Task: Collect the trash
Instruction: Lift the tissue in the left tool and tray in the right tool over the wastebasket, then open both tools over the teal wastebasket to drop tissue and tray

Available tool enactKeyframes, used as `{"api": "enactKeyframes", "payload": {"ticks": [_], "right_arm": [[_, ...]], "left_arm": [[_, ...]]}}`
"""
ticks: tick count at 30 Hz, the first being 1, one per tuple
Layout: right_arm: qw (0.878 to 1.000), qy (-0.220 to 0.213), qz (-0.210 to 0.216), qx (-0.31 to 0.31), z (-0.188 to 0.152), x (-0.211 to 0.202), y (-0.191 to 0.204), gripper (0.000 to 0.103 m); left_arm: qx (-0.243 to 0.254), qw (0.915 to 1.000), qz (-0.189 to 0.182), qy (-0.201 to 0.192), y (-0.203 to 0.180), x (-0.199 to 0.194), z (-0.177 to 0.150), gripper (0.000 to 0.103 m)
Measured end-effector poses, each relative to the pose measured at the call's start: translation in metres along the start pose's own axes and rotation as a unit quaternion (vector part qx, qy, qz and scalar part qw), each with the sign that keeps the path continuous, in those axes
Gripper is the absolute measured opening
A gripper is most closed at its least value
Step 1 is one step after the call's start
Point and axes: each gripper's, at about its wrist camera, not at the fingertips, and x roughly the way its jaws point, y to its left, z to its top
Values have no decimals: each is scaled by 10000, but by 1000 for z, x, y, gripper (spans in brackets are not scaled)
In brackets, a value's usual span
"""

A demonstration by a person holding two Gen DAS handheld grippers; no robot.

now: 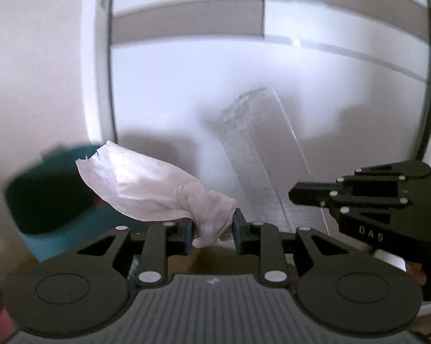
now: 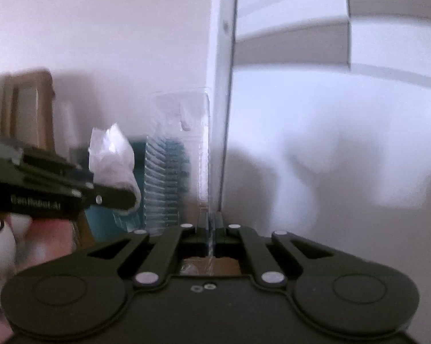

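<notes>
Left wrist view: the left tongs (image 1: 212, 229) were pinching a crumpled white tissue (image 1: 158, 192). The bunched end sat between the blue finger pads (image 1: 189, 233); the loose end fanned out toward 10 o'clock from the tips. Behind the tissue, at 9 o'clock in the frame, stood a teal bin (image 1: 49, 200), blurred, its dark opening partly covered by the tissue's free end. Whether the tissue was over the opening or only in front of it could not be told.

A clear plastic package (image 1: 258, 157) ran from the frame's centre down toward the right tongs (image 1: 294, 195), which entered at 3 o'clock, side-on. Its ribbed face was see-through against the white cabinet (image 1: 186, 71) behind.

Right wrist view: the right tongs (image 2: 212, 229) were pressed together on the lower edge of the plastic package (image 2: 181, 149), a thin strip of clear film caught between the tips. The package stood up from the tips toward 11 o'clock, roughly upright; the teal bin (image 2: 106, 223) showed through its ribs. The left tongs (image 2: 129, 197) came in at 9 o'clock with the tissue (image 2: 112, 154) sticking up from the tips toward 12 o'clock, just beside the package, left of it. Contact between the two items could not be judged.

A white upright panel edge (image 2: 222, 86) ran from 12 o'clock down to the tips. A wooden frame (image 2: 29, 106) stood at 9 to 10 o'clock, blurred.
</notes>
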Motion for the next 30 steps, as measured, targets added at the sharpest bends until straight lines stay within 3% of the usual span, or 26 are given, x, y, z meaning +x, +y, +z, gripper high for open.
{"api": "enactKeyframes", "payload": {"ticks": [4, 10, 13, 17, 21, 30], "right_arm": [[9992, -386, 76, 75, 56, -9, 2, 1], [9987, -452, 146, 172, 102, 34, 18, 1], [9988, -376, 175, 243, 111, 56, 28, 1], [9994, -165, 128, 269, 119, 98, 39, 1], [9994, 108, 94, 312, 107, 125, 55, 1], [9977, 671, 33, 1, 99, 189, 69, 1]], "left_arm": [[-148, 9994, 203, -226, 27, -16, 34, 26], [-602, 9972, 376, -214, 76, -4, 60, 26], [-735, 9959, 521, -49, 95, 15, 69, 26], [-856, 9938, 663, 235, 115, 66, 57, 26], [-1025, 9898, 796, 586, 132, 96, 48, 26], [-609, 9867, 936, 1180, 144, 142, 33, 26]]}}
